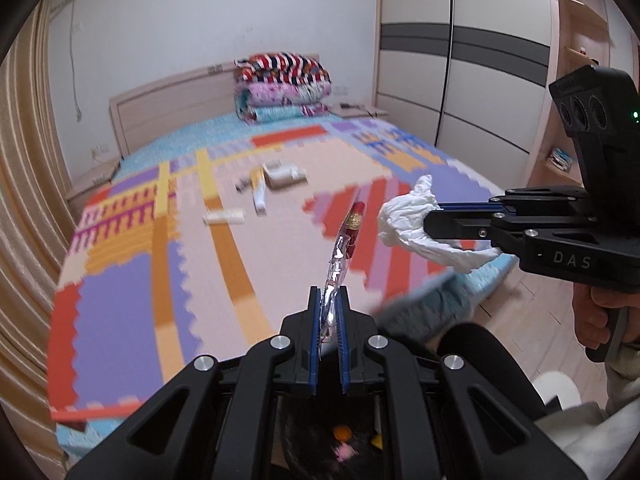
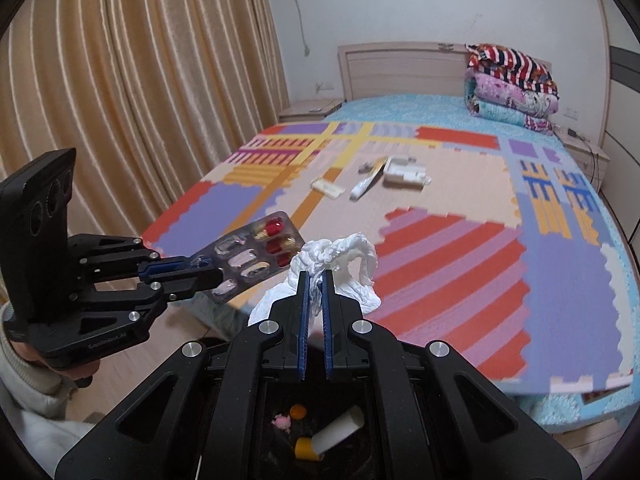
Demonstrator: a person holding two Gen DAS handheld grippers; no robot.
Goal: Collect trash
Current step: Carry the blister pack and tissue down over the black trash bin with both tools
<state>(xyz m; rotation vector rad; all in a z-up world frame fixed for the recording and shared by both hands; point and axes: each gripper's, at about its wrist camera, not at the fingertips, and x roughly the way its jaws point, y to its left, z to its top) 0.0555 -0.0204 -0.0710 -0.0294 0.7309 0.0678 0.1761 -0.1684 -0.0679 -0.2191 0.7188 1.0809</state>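
My left gripper (image 1: 330,294) is shut on the lower edge of a clear blister pack (image 1: 340,248) with a few red capsules left in it, seen edge-on here. In the right wrist view the left gripper (image 2: 208,272) holds that blister pack (image 2: 256,256) flat, beside the bed's corner. My right gripper (image 2: 316,278) is shut on a crumpled white tissue (image 2: 348,260). From the left wrist the right gripper (image 1: 434,220) and its tissue (image 1: 408,216) hang at the right. Below both grippers lies a dark bin (image 2: 260,432) holding a white tube and orange scraps.
On the bed's patterned foam mat (image 2: 440,248) lie a white box (image 2: 404,174), a tube (image 2: 368,182) and a small white packet (image 2: 328,188). Folded quilts (image 2: 512,84) sit by the headboard. A curtain (image 2: 140,100) hangs at the left, a wardrobe (image 1: 480,60) at the right.
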